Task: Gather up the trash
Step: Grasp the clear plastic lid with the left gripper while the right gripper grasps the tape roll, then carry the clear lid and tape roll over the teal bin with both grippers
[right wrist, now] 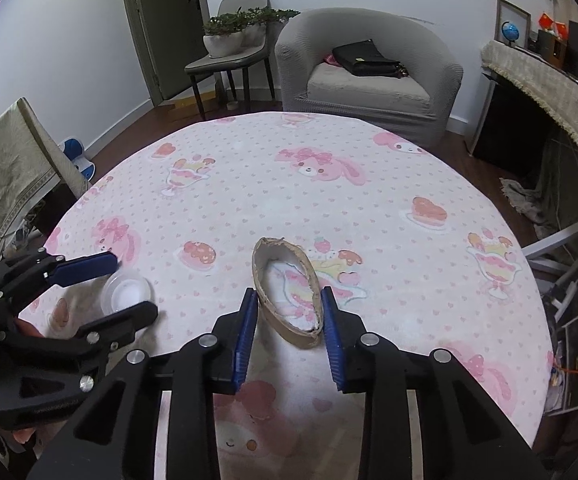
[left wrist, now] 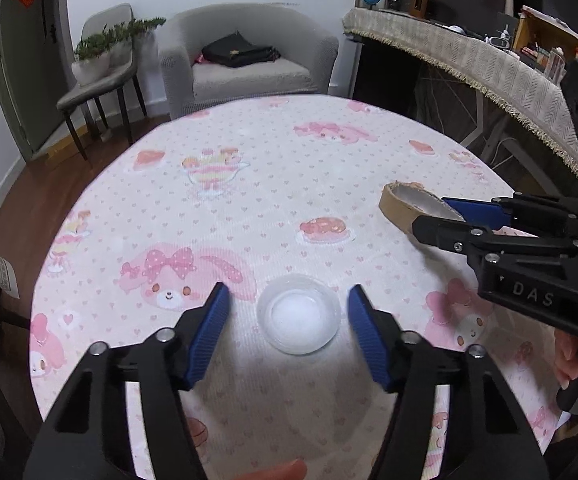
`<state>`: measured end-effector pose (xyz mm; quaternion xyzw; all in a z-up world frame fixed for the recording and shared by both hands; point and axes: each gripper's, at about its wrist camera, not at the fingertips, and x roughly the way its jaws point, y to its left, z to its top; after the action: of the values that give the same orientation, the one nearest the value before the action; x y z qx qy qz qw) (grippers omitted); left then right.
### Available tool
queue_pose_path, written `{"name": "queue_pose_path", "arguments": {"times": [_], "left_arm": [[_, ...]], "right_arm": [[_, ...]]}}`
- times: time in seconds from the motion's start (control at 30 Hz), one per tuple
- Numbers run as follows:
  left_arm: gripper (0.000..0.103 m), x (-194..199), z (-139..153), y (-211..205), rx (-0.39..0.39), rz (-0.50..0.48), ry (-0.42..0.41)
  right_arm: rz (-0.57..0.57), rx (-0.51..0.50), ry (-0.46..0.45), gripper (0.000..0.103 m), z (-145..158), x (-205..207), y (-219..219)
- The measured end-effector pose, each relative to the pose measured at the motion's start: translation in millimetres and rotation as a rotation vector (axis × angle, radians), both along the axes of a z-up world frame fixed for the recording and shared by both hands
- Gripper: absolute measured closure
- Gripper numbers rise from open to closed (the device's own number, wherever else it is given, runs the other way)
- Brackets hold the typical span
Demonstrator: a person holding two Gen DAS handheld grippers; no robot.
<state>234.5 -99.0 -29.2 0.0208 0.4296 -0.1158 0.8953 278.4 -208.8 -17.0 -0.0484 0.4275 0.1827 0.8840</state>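
A small clear plastic cup with a white bottom stands on the round table with the pink cartoon cloth. My left gripper is open, its blue pads on either side of the cup with a gap at each side. A torn brown cardboard ring, squashed into an oval, stands on its edge farther right. My right gripper is shut on the ring's near end, one pad against each wall. The right wrist view also shows the left gripper around the cup. The left wrist view shows the right gripper on the ring.
Beyond the table stands a grey armchair with a black bag on it. Left of it is a chair with potted plants. A desk under a fringed cloth runs along the right. A hand holds the right gripper.
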Motion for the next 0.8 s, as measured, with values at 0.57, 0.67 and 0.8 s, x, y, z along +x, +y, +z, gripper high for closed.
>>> {"name": "queue_pose_path", "arguments": {"times": [0.57, 0.67, 0.8], "left_arm": [[0.061, -4.5, 9.8, 31.5, -0.071, 0.047, -0.008], [0.061, -8.8, 14.3, 40.7, -0.068, 0.052, -0.018], [0.061, -16.0, 19.3, 57.4, -0.058, 0.071, -0.032]], "right_arm": [[0.033, 0.002, -0.028, 0.073, 14.1, -2.5, 30.4], [0.043, 0.009, -0.030, 0.073, 16.9, -2.1, 39.5], [0.064, 0.016, -0.038, 0.073, 21.8, -5.2, 56.2]]}}
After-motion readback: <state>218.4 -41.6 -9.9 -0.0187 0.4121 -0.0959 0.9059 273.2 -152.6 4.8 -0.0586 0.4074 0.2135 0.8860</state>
